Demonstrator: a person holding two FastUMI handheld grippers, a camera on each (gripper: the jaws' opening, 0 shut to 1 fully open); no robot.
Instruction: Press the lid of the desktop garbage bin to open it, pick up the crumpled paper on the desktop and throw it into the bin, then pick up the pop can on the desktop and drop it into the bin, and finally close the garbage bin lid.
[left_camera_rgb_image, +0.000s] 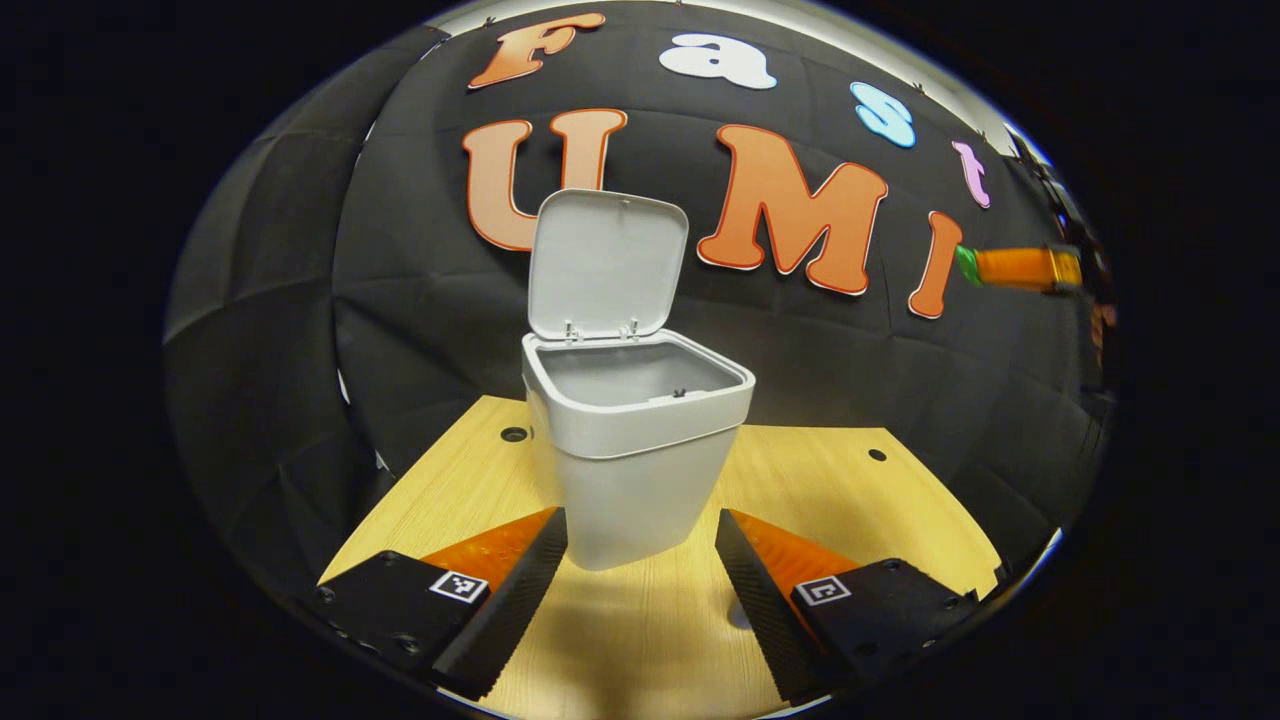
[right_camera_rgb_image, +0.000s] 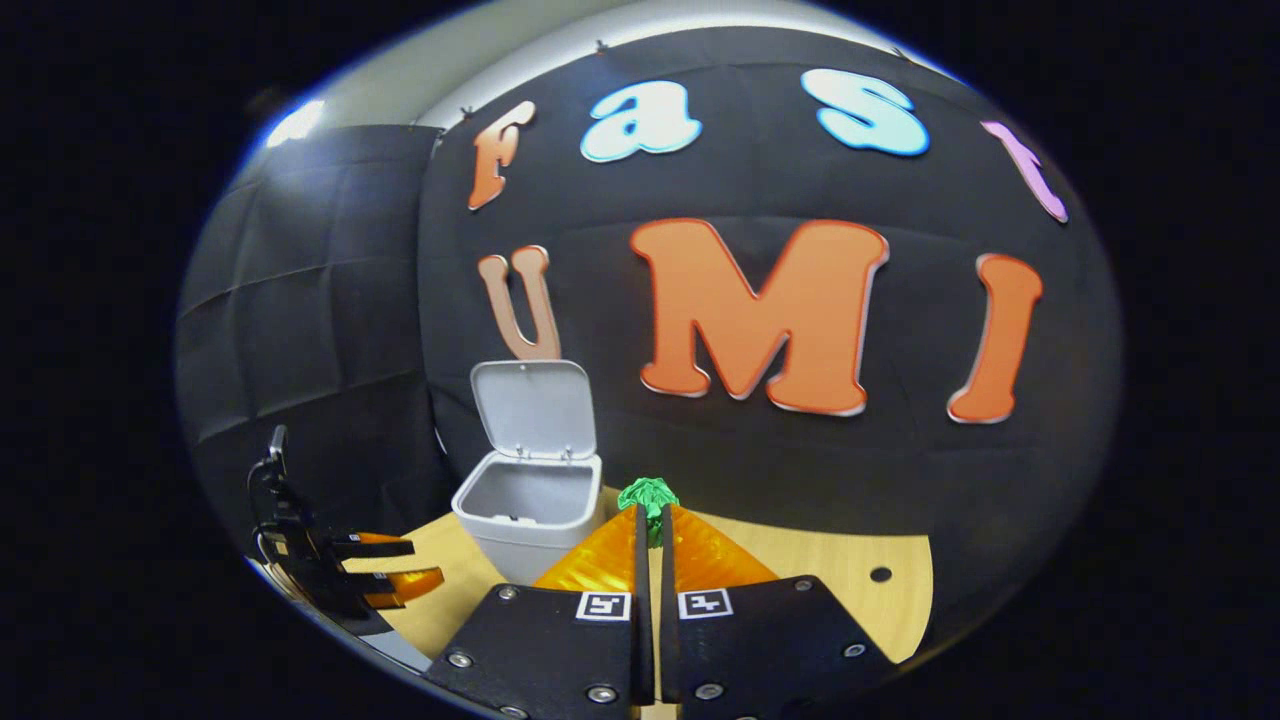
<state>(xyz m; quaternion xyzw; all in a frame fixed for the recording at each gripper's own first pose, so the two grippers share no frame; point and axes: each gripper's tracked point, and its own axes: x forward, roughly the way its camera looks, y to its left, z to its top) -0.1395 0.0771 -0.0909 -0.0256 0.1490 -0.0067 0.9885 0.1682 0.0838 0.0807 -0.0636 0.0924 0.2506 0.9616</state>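
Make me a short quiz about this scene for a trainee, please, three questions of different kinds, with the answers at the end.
1. True or false: the lid of the garbage bin stands open.
2. What does the right gripper hold? A) a pop can B) green crumpled paper C) nothing
3. Fill in: the left gripper, with its fingers apart, faces the ____.

Key:
1. True; the lid stands raised at the back.
2. B; the fingers pinch it at their tips.
3. Bin, which stands on the wooden table.

Grey bin (left_camera_rgb_image: 630, 470) upright, lid (left_camera_rgb_image: 605, 262) open; green crumpled paper (right_camera_rgb_image: 648, 494) raised.
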